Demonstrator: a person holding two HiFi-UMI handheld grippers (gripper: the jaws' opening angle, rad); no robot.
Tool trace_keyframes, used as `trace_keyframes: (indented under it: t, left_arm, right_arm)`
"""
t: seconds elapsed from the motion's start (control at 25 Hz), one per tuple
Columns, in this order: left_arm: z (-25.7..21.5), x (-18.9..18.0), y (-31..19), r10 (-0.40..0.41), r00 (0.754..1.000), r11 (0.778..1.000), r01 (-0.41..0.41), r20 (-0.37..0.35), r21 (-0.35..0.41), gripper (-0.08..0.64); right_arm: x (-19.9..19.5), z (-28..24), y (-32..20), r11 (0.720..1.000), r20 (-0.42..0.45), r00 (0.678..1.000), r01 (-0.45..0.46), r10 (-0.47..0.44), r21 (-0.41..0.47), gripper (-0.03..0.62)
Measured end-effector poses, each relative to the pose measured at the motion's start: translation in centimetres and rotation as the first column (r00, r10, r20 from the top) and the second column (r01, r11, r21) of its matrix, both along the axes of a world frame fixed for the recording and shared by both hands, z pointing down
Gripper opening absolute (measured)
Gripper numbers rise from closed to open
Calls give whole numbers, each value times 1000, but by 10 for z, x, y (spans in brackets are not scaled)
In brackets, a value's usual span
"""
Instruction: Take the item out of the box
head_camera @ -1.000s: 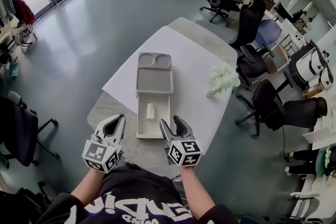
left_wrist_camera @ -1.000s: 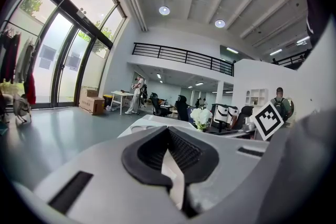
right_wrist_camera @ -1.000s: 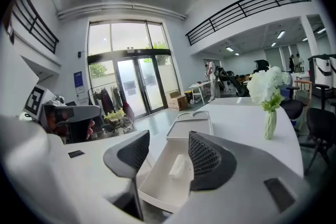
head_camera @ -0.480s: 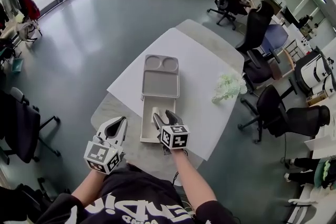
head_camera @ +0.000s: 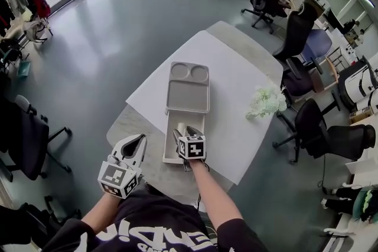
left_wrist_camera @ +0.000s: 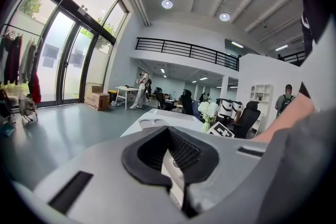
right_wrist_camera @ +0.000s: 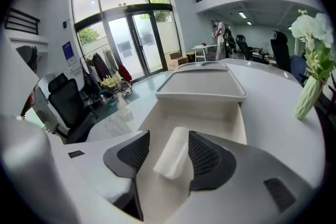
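Observation:
An open white box (head_camera: 167, 151) lies on the table, its grey lid (head_camera: 188, 91) folded back beyond it. Inside lies a small white roll (head_camera: 180, 126). My right gripper (head_camera: 184, 131) reaches down into the box and stands open. In the right gripper view its jaws flank the roll (right_wrist_camera: 172, 159), the right pad close to it, with the box wall (right_wrist_camera: 239, 123) and the lid (right_wrist_camera: 202, 84) ahead. My left gripper (head_camera: 134, 141) hovers open over the table's near left edge, left of the box. It holds nothing (left_wrist_camera: 169, 157).
A vase of white flowers (head_camera: 266, 102) stands on the white table cover (head_camera: 236, 121), right of the box. Office chairs (head_camera: 313, 121) crowd the table's right side. A black chair (head_camera: 23, 138) stands at the left. The table's near edge is at my body.
My right gripper has moved forward and left from the table's near edge into the box, and its jaws now flank the roll. The left gripper has hardly moved.

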State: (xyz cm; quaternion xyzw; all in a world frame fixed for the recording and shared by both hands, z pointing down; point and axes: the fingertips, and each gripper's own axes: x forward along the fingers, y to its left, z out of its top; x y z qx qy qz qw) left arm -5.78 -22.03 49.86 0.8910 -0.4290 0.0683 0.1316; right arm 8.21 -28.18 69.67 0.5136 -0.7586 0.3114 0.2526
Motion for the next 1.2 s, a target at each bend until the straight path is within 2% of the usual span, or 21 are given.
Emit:
trace_keyframes:
  t: [0.48,0.64,0.72,0.76,1.0,1.2]
  left_arm:
    - [12,0,-4,-6,1000,1000,6,1,-24,9]
    - [12,-4,-6,-12,1000,1000,11,-1,-27,9]
    - [13,-4,-6,-13,1000,999,13,-2,-30,9]
    - [12,-4,-6,-13,1000,999,13,-3,-31,9]
    - [11,-2,-1,-10,1000,999,10,-9,-32,9]
    - [11,1,2,-2,1000,999,2,-19,-35,9]
  right_arm:
    - [6,38,-4,990,-60,998,-33,25,-134,235]
    - [6,40,1,985,-44,999,-37,31,-168,225]
    - [7,38,1,985,-51,998,-36,27,-169,162]
    - [8,37,1,985,-57,998,-36,27,-168,155]
    - [12,27,6,988,-55,998,-36,28,-152,149]
    - [13,-2,6,996,-17,999,-34,33,-85,149]
